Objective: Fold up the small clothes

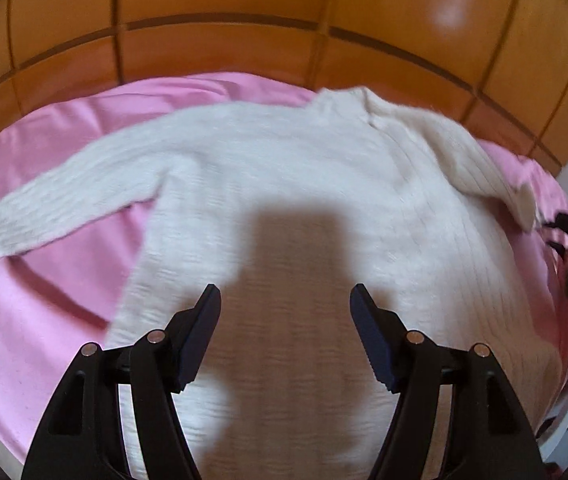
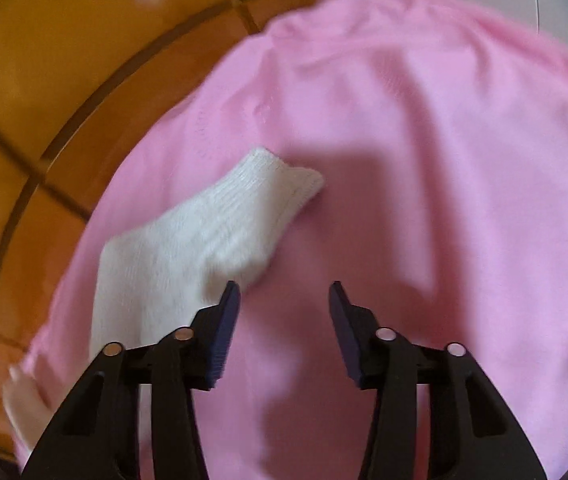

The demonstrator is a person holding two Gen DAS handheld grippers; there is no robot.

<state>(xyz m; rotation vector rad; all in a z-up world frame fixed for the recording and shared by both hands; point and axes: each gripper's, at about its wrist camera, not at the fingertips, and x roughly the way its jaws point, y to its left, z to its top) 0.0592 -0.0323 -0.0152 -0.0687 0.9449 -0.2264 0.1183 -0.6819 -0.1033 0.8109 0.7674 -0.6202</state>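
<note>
Bare pink sheet (image 2: pixel 423 152) lies open right of the white sweater (image 1: pixel 284 168); the wooden headboard (image 1: pixel 224 48) blocks beyond.

Both wrist cams downward (shared sweater (image 1: pixel 284 184))

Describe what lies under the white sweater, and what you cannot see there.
Under the white sweater lies a pink sheet, showing around its body and sleeves. The sheet directly beneath the knit is covered, so anything there stays unseen.
</note>
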